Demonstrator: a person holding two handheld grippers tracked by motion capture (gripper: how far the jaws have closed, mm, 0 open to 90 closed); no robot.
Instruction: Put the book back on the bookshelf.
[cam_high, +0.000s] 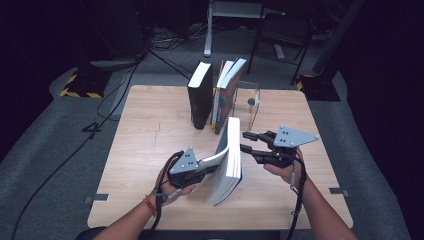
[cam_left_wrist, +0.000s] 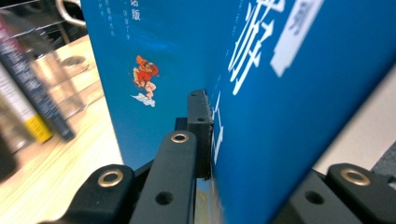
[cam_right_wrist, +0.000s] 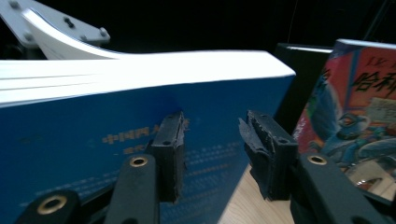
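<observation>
**Blue book upright at the table's near middle, pinched from the left, steadied from the right**

Nearest, both forearms come in from the bottom of the high view. The left gripper (cam_high: 212, 169) sits low at the near edge of the wooden table (cam_high: 150, 130), its jaws clamped on the front cover and some pages of the blue book (cam_high: 231, 160); the gripped pages curve away from the main block. In the left gripper view the cover (cam_left_wrist: 280, 93) runs between the two jaws, and one pad presses flat on the blue face beside white characters and a small orange figure.

The book stands on its bottom edge, tilted a little, page edges facing the person's side.

The right gripper (cam_high: 246, 141) meets the book from the right, near its top. In the right gripper view its jaws (cam_right_wrist: 210, 140) stand partly spread with a gap between them, one pad at the blue back cover (cam_right_wrist: 93, 140); whether it touches, cannot tell.

Farther back, at mid-table, a black book (cam_high: 201, 95) and two thinner books (cam_high: 227, 90) stand upright side by side against a clear bookend (cam_high: 251, 100). Beyond the table: grey floor, cables, chair legs.
</observation>
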